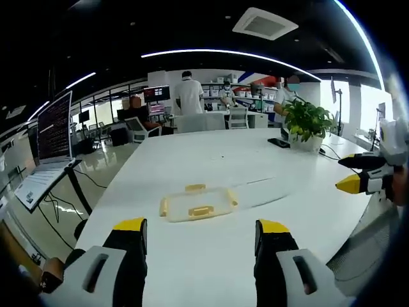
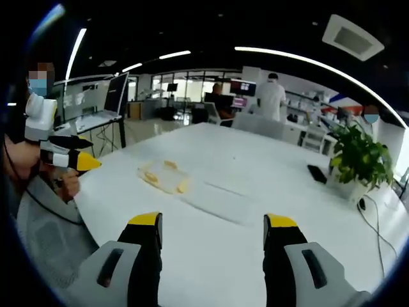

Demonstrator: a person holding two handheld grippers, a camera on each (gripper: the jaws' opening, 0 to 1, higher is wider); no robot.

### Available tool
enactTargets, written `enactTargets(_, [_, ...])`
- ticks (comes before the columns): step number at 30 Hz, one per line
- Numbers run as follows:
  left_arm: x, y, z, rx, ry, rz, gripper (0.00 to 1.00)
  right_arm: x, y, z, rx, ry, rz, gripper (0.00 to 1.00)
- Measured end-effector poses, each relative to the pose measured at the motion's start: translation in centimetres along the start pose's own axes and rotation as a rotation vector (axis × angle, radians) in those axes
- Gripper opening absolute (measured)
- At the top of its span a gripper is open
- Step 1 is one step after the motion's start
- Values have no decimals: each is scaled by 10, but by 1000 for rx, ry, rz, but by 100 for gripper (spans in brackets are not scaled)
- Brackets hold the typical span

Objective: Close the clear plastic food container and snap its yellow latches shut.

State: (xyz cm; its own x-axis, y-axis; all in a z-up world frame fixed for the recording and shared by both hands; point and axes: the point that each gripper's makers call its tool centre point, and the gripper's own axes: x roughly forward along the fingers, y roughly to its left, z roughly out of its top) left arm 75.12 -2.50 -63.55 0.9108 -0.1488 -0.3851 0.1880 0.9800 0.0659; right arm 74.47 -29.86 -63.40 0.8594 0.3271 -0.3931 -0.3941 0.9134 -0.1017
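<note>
My own left gripper (image 1: 200, 238) is cut off at the bottom of the left gripper view, and my right gripper (image 2: 212, 238) likewise in the right gripper view. The container (image 1: 197, 204) out mid-tabletop is too small and blurred for me to tell if its lid sits on, or how its yellow latches (image 1: 200, 210) stand. The table's (image 2: 268, 192) far right edge runs out of view.

One clear container (image 1: 197, 204) on one white table (image 1: 211, 166), one potted plant (image 1: 305, 125), one phone (image 1: 278, 143), one laptop (image 1: 48, 150).
</note>
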Motion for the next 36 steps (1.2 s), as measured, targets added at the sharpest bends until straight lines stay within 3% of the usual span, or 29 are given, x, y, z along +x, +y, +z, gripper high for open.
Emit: enactTargets(36, [20,30,5,21,-2,-15,64,41,13,23,-41,4,22,61])
